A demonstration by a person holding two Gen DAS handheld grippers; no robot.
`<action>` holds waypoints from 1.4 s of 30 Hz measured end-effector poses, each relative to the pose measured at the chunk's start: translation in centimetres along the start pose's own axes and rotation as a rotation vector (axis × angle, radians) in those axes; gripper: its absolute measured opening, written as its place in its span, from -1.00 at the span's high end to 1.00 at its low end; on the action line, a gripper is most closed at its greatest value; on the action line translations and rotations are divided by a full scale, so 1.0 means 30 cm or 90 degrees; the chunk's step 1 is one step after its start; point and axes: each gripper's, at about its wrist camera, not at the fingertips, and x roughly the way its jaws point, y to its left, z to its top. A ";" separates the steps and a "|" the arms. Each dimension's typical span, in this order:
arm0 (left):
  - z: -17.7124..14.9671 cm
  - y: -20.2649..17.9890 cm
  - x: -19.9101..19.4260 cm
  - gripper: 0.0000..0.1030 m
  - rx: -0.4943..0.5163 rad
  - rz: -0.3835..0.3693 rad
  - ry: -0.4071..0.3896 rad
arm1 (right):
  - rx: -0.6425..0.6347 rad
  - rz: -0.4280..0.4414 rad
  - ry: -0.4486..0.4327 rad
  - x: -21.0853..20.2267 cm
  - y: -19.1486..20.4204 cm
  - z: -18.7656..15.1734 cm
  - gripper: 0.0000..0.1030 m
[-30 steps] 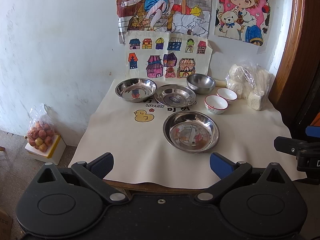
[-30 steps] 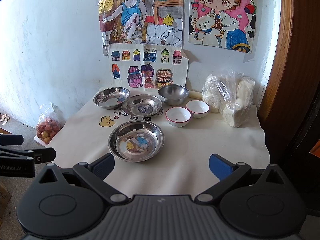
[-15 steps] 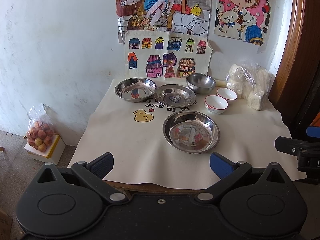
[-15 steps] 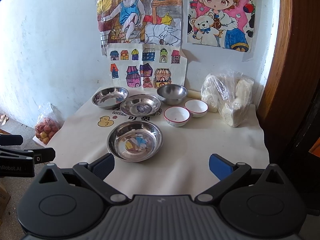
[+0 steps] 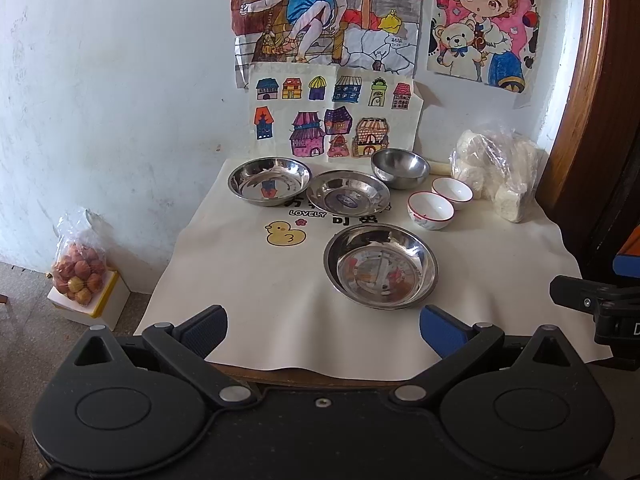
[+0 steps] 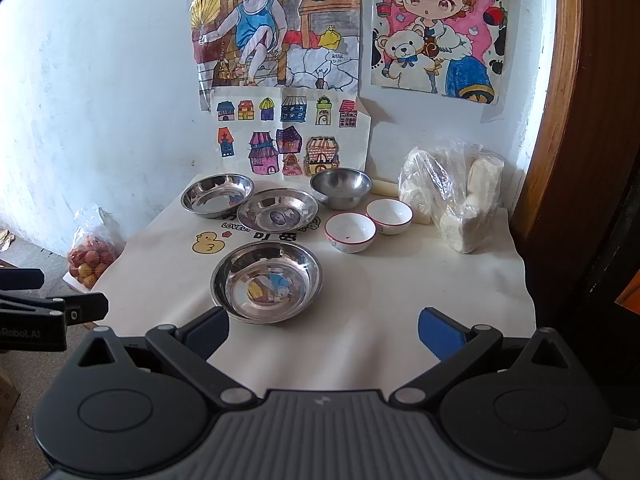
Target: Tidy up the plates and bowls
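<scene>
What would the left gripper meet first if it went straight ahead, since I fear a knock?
Probably the big steel plate nearest the table's front edge: it lies ahead of the open left gripper, slightly right of centre. Depth is hard to judge.

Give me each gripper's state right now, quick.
Left gripper: open, holding nothing, short of the nearest steel plate.
Right gripper: open, holding nothing.
</scene>
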 end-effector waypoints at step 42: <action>-0.024 -0.054 0.051 -0.98 -0.003 -0.003 0.010 | -0.002 -0.005 0.011 0.011 -0.016 -0.001 -1.00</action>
